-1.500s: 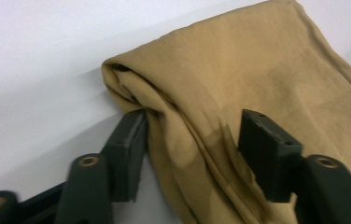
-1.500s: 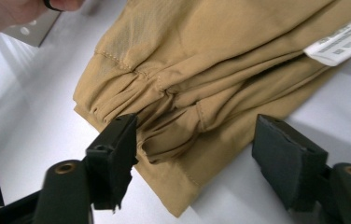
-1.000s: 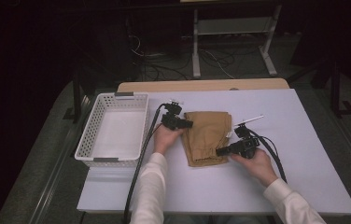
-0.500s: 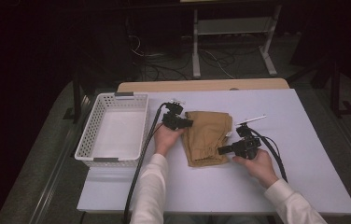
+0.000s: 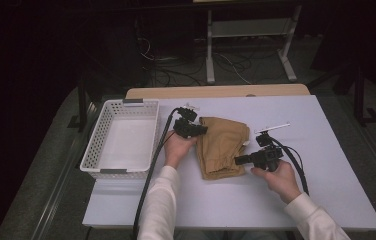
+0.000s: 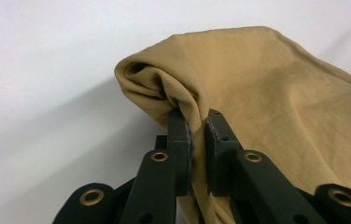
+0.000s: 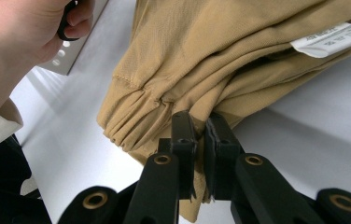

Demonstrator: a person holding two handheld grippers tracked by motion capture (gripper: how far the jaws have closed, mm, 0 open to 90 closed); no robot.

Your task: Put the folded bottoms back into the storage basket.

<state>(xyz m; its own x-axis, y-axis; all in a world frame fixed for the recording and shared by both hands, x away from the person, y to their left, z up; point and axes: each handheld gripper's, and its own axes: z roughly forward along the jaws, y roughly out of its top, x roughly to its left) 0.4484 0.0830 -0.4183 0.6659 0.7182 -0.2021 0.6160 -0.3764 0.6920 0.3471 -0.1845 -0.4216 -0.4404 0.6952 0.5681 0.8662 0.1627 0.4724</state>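
A folded tan garment lies at the middle of the white table. My left gripper is shut on the garment's left edge; in the left gripper view its jaws pinch a rolled fold of the tan cloth. My right gripper is shut on the garment's lower right edge. In the right gripper view the jaws clamp the cloth beside the gathered elastic cuff, and a white care label shows at the upper right.
A white plastic basket with nothing in it stands at the table's left edge, just left of my left hand. Black cables trail from both grippers toward the front edge. A wooden board edge lies behind the table.
The garment has shifted slightly right and been drawn narrower between the grippers. Both grippers stay shut on it.
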